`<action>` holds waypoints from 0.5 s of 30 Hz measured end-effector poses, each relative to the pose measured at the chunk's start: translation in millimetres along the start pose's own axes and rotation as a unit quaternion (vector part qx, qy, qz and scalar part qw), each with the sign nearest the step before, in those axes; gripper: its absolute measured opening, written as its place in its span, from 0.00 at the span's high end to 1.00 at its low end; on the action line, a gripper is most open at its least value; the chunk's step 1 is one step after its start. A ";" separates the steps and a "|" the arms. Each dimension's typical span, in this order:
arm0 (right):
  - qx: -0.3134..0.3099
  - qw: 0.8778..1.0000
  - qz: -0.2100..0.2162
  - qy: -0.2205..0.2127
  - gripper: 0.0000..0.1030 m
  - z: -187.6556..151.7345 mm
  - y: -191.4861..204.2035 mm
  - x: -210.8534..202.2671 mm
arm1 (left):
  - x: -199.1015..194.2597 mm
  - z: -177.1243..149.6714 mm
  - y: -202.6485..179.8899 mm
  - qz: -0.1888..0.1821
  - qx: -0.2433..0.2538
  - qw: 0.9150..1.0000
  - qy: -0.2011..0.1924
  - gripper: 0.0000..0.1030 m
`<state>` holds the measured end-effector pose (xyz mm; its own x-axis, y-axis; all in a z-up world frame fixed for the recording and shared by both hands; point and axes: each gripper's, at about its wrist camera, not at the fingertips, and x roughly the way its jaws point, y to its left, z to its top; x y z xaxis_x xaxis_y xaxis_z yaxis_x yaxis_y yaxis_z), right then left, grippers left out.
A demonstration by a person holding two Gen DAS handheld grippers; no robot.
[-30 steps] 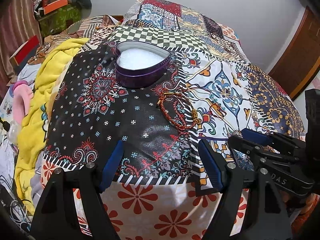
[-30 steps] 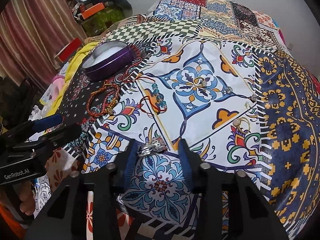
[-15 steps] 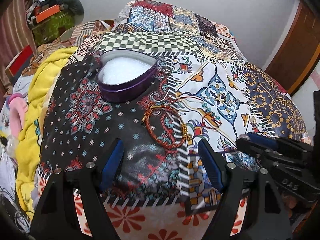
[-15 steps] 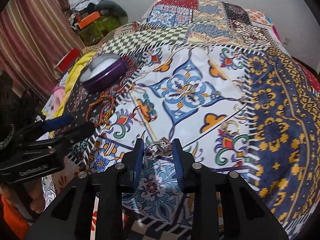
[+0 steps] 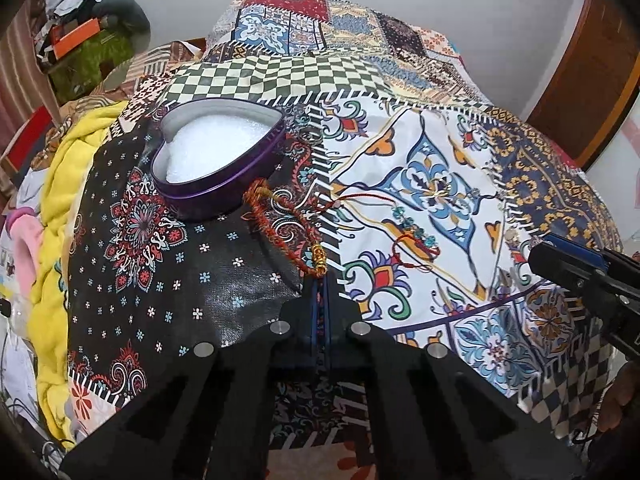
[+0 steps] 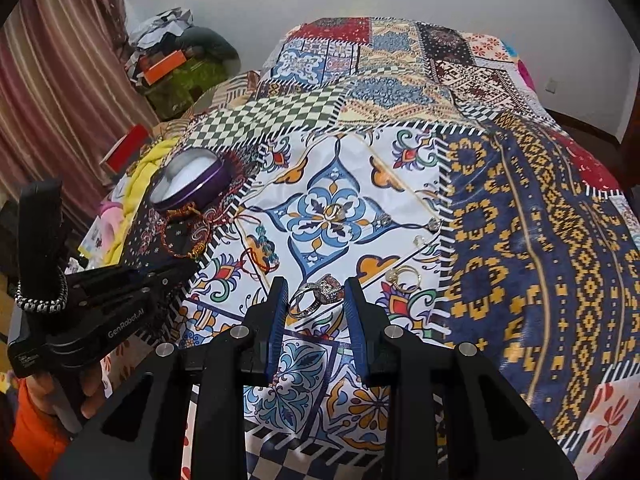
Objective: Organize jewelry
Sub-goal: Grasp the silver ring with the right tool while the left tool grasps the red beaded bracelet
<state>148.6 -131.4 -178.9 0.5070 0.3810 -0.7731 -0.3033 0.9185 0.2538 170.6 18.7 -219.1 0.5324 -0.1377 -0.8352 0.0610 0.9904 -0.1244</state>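
Observation:
A red woven bracelet [image 5: 276, 224] with gold beads lies on the patchwork bedspread [image 5: 400, 80], just in front of a purple heart-shaped tin [image 5: 224, 190] lined with white foam. My left gripper [image 5: 320, 280] is shut on the bracelet's gold-bead end. In the right wrist view a silver ring with a stone cluster [image 6: 316, 298] sits between the pads of my right gripper [image 6: 316, 292], which is shut on it. The tin [image 6: 188, 184] is far to the left there. A red thread bracelet with turquoise beads [image 6: 266, 244] and a gold ring [image 6: 404, 276] lie loose nearby.
Small rings and studs [image 6: 384, 220] are scattered on the white and blue patch. A yellow blanket [image 5: 60, 200] runs along the bed's left edge, with clutter [image 5: 80, 40] behind it. A striped curtain [image 6: 48, 80] hangs at the left and a wooden door [image 5: 592, 80] stands at the right.
My left gripper moved forward to the red bracelet and went from wide open to shut on its beaded end. My right gripper narrowed onto the silver ring and tilted up.

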 end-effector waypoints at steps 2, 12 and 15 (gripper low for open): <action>0.000 1.000 -0.001 -0.005 0.75 0.7 -0.1 -3.5 | -5.9 -0.2 0.2 -0.003 -0.003 1.000 -0.007 1.00; -0.003 1.000 -0.002 -0.019 0.75 2.2 4.2 -16.2 | -31.2 5.7 6.0 0.006 -0.011 0.999 -0.030 0.93; -0.004 1.000 -0.003 -0.020 0.75 1.8 3.8 -17.6 | -26.2 9.8 12.9 0.008 -0.026 0.999 -0.021 0.64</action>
<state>140.0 -134.4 -163.2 0.5404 0.3802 -0.7506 -0.3063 0.9198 0.2453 165.7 35.3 -193.6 0.5688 -0.1195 -0.8137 0.0086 0.9902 -0.1394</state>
